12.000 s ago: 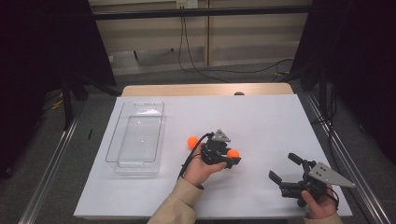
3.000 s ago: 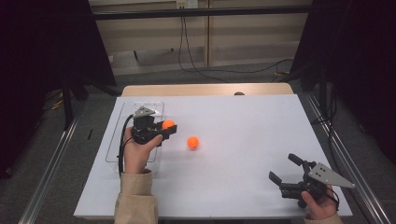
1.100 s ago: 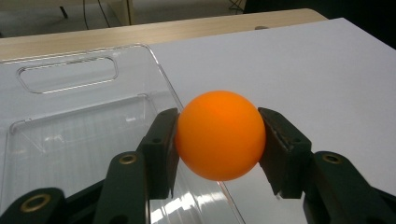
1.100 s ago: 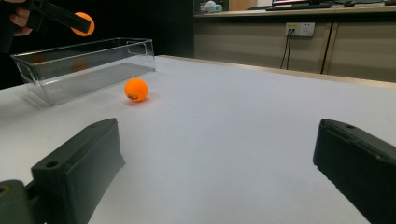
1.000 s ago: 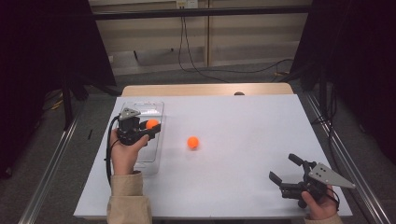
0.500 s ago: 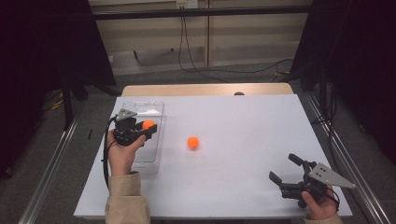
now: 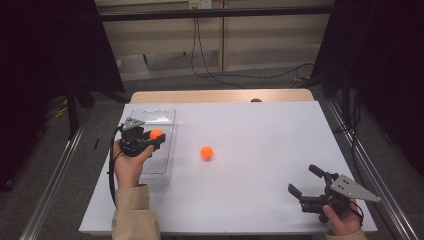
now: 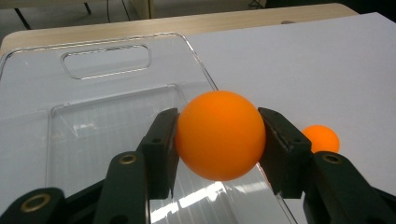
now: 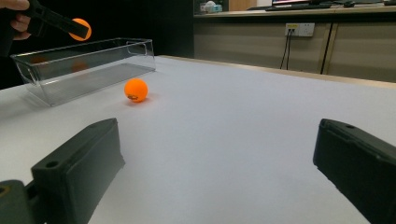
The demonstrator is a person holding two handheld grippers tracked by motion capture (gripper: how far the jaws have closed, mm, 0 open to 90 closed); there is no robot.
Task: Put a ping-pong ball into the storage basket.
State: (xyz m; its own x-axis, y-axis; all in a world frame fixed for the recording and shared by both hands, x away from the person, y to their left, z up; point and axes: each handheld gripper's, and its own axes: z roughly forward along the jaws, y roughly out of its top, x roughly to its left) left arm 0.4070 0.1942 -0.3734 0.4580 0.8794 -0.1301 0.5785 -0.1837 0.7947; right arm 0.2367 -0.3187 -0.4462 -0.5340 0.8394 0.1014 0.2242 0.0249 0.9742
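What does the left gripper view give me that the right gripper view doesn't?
Left gripper view alone: its jaws clamped on the held orange ball from both sides, above the clear bin, and the bin's handle slot.

Right gripper view alone: its own jaws standing wide apart with nothing between them, and wall sockets behind the table.

Both: the bin, the held ball, and the loose ball on the white table.

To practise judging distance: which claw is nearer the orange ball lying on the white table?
Left. The left claw holds another ball over the clear tray, just left of the loose ball. The right claw rests open near the table's right front corner.
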